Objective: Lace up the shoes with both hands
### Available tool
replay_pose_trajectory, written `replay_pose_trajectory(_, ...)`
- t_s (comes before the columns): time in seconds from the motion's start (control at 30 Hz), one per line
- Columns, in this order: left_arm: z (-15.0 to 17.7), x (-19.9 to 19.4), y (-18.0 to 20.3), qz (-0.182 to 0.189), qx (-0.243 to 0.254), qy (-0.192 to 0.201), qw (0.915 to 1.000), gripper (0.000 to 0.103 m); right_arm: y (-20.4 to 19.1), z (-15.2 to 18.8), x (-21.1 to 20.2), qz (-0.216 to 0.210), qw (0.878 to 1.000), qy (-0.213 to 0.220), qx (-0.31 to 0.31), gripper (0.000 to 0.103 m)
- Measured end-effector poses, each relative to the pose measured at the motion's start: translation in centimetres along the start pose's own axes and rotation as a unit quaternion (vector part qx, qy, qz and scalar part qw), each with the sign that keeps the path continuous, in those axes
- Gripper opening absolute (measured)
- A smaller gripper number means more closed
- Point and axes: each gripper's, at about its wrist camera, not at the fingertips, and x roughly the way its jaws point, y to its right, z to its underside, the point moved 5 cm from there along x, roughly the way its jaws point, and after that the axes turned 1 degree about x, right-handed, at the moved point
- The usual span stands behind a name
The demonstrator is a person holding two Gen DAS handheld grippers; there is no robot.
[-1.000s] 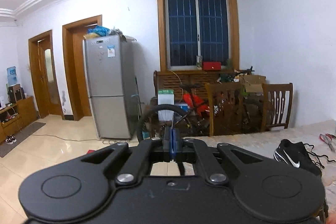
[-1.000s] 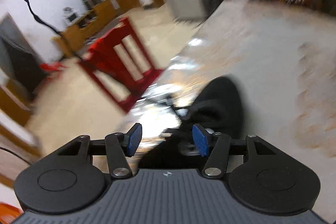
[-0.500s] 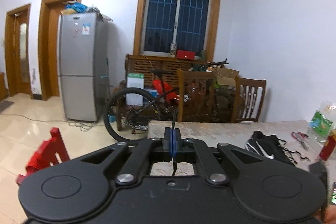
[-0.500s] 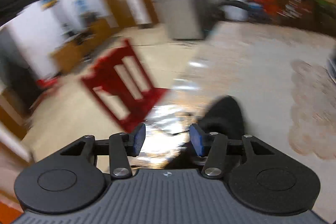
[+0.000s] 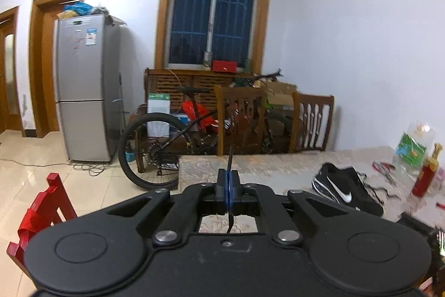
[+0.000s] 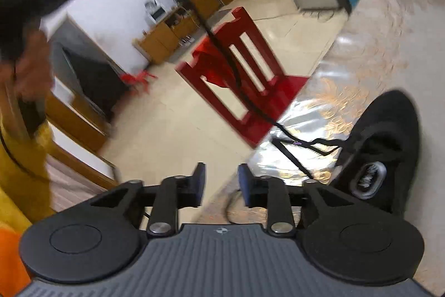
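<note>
Two black shoes are in view, one per camera. In the left wrist view a black sneaker with a white swoosh (image 5: 345, 189) lies on the table (image 5: 278, 162) at about 3 o'clock from the left gripper (image 5: 228, 192), well apart from it, with loose black lace trailing beside it. The left gripper's blue pads are pressed together on a black shoelace (image 5: 230, 157), whose end sticks up above the fingers and hangs below them.

In the right wrist view the second black shoe (image 6: 386, 146) sits on the table at 2 o'clock from the right gripper (image 6: 221, 181), whose fingers stand spread with nothing between them. A black lace (image 6: 239, 74) runs from this shoe up toward 11 o'clock, across one red chair (image 6: 244, 57).

The table wears a beige patterned cloth under a glossy cover. The room has a pale tiled floor, white walls, a barred window (image 5: 212, 18), one grey fridge (image 5: 83, 88), one bicycle (image 5: 178, 141) and two brown wooden chairs (image 5: 240, 120).

A red bottle (image 5: 425, 174) and a plastic bag (image 5: 411, 144) stand at the table's 3 o'clock edge; the bag's contents cannot be made out.
</note>
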Motion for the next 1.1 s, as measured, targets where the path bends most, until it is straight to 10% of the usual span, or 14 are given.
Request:
replay_pose_trajectory(0.1,0.5,0.5,0.4,0.011,0.012,-0.008,0.9998,0.001,-0.2,0.6,-1.7,0.109,0.992,0.045,-0.036,0.036)
replay_pose_trajectory(0.23,3.2,3.2,3.0,0.051,0.048,-0.050,0.9963,0.001,0.4,1.9,-3.8,0.292,0.946,0.085,-0.110,0.045)
replay_pose_trajectory(0.53,9.1,8.8,9.6,0.152,0.131,-0.144,0.9692,0.001,3.3,4.5,-2.3,0.398,0.905,0.014,-0.151,0.043)
replay_pose_trajectory(0.67,11.0,10.6,11.4,0.163,0.162,-0.179,0.9568,0.001,5.7,4.6,-2.8,0.361,0.929,0.047,-0.061,0.020)
replay_pose_trajectory(0.8,12.2,12.1,13.1,0.166,0.187,-0.208,0.9456,0.001,9.0,5.3,-5.2,0.237,0.954,0.113,0.145,0.015)
replay_pose_trajectory(1.1,13.8,14.9,16.0,0.165,0.269,-0.262,0.9121,0.001,15.0,10.1,-7.8,0.014,0.872,0.216,0.440,0.022)
